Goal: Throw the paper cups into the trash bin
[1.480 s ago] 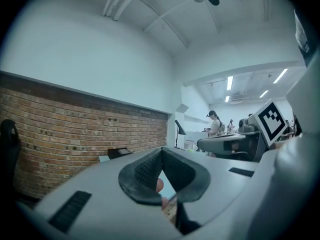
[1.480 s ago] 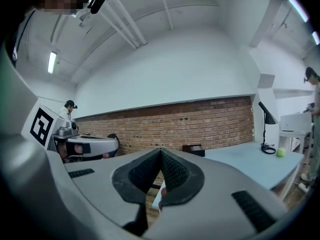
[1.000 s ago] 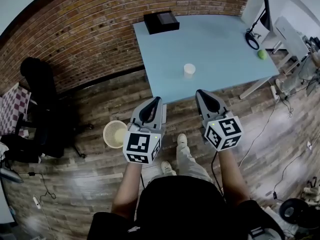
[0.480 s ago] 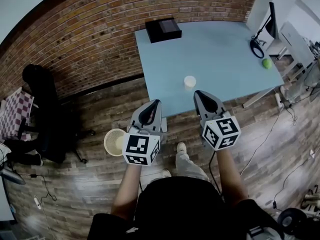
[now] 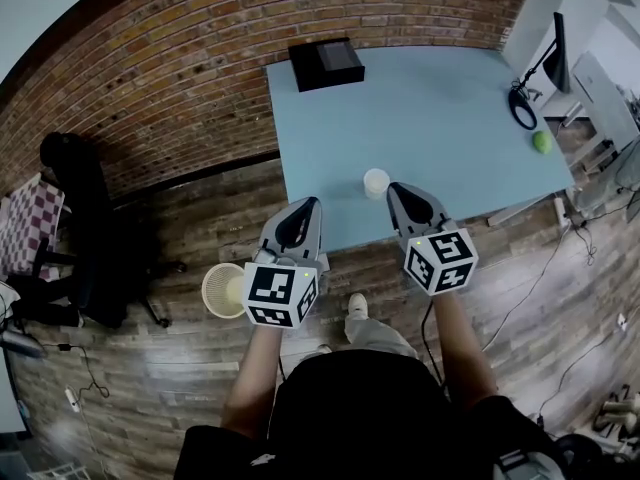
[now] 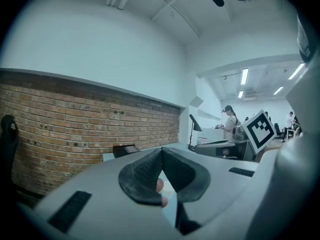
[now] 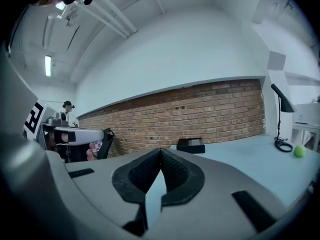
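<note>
White paper cup (image 5: 376,182) upright near table (image 5: 440,98) front edge. Right gripper (image 5: 400,190) over that edge, left gripper (image 5: 303,208) at table's front-left corner. 2 jaw pairs closed, empty.

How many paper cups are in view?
1. The paper cup stands near the table's front edge, beside the right gripper. Others could lie unseen inside the trash bin.

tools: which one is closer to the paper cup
The right tool, its tip just beside the paper cup; the left tool is clearly farther from it.
</note>
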`<state>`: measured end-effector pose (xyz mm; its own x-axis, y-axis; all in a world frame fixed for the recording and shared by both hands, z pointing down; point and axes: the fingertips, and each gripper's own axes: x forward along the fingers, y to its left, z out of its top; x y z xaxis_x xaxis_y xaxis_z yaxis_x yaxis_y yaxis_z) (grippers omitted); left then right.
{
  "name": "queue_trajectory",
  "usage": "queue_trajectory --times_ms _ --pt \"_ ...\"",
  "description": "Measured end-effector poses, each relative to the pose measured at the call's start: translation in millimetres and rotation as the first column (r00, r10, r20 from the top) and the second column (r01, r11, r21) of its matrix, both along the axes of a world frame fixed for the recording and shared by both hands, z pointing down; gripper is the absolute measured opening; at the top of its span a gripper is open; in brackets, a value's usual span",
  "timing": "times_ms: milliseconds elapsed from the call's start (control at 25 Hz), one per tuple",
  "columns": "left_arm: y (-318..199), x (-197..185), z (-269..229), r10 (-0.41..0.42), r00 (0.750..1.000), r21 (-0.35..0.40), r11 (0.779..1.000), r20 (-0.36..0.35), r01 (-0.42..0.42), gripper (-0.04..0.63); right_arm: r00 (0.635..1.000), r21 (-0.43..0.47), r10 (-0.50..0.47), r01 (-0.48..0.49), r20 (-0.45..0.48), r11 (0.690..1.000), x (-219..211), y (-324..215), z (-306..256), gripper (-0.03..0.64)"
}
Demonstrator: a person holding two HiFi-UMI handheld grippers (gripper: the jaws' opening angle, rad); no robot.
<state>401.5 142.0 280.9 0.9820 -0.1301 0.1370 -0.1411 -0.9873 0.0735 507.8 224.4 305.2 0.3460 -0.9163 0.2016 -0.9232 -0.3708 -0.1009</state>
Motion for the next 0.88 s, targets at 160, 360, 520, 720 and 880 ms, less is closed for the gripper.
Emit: queue_trajectory --times_ms 160,360,520,720,880 --pt "-4.1 19.4 2.9 -0.017 1.000 -0.002 1.000 0.013 0.017 0.003 0.998 -0.055 -0.018 0.021 0.053 0.998 25.0 -4.8 24.3 0.003" --pt "-14.7 37.1 8.7 -0.057 0.997 0.003 0.998 0.044 0.057 0.003 0.996 -0.156 -0.056 0.067 0.070 0.985 53.2 -17.8 60.9 0.003" --pt "-25.0 44.8 17.0 -0.101 0.992 -0.004 0.995 0.075 0.101 0.003 0.995 -0.264 -0.081 0.093 0.053 0.960 70.6 -28.5 98.0 0.014" --pt "-36.1 57.7 31.5 -0.149 0.982 -0.016 0.988 0.118 0.152 0.003 0.987 -0.392 -0.160 0.159 0.031 0.906 84.0 -44.2 145.7 0.110" --pt "-41.2 68.1 44.7 -0.155 0.976 -0.039 0.986 0.151 0.163 0.003 0.973 -0.498 -0.230 0.199 -0.001 0.844 87.3 -55.7 185.2 0.169"
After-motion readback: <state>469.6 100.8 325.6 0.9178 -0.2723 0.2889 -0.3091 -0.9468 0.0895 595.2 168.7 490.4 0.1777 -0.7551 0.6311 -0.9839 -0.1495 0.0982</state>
